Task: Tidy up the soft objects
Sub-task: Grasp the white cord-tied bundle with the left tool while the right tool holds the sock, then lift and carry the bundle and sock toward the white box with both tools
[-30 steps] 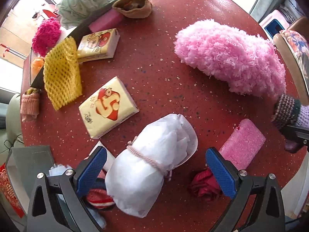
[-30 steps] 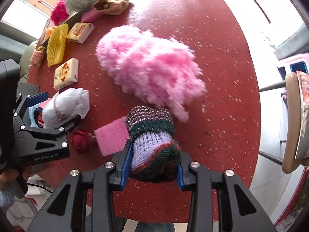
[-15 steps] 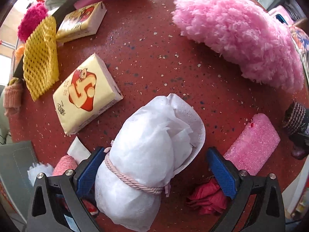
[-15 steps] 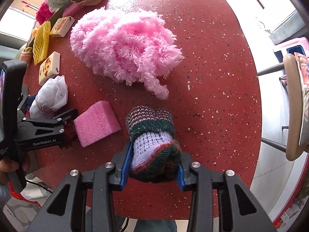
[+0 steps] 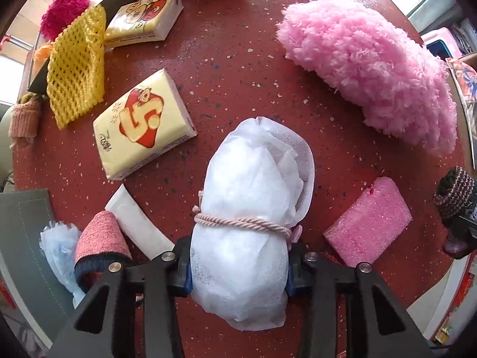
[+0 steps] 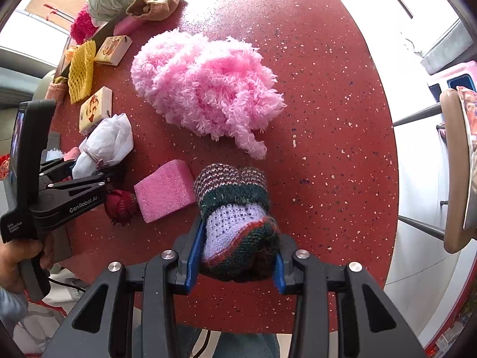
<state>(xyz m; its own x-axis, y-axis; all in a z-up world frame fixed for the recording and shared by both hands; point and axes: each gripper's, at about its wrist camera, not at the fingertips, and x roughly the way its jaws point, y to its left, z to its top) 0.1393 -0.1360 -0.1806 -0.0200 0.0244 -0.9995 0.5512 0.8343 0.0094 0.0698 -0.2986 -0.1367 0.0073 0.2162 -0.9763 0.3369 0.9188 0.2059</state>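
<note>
A white tissue-like bundle [image 5: 247, 208] tied with a pink cord lies on the red speckled table [image 5: 232, 59]. My left gripper [image 5: 238, 265] points straight down over it, its jaws closing, and both blue pads press on the bundle's near end. The right wrist view shows the same bundle [image 6: 104, 146] in that gripper [image 6: 89, 173]. My right gripper [image 6: 235, 256] is shut on a striped knitted sock [image 6: 235, 208], held above the table's near edge. The sock [image 5: 453, 191] also shows at the right edge of the left wrist view.
A big fluffy pink piece [image 5: 366, 83] lies at the far right and a pink sponge [image 5: 369, 220] right of the bundle. Left of it lie two yellow tissue packs [image 5: 143, 125], a yellow foam net [image 5: 77, 68] and a red sock [image 5: 98, 238]. A dark red fabric flower [image 6: 120, 205] sits by the sponge.
My left gripper came down over the white bundle and its wide-open jaws closed onto it. The right gripper drifted a little with the knitted sock still held.
</note>
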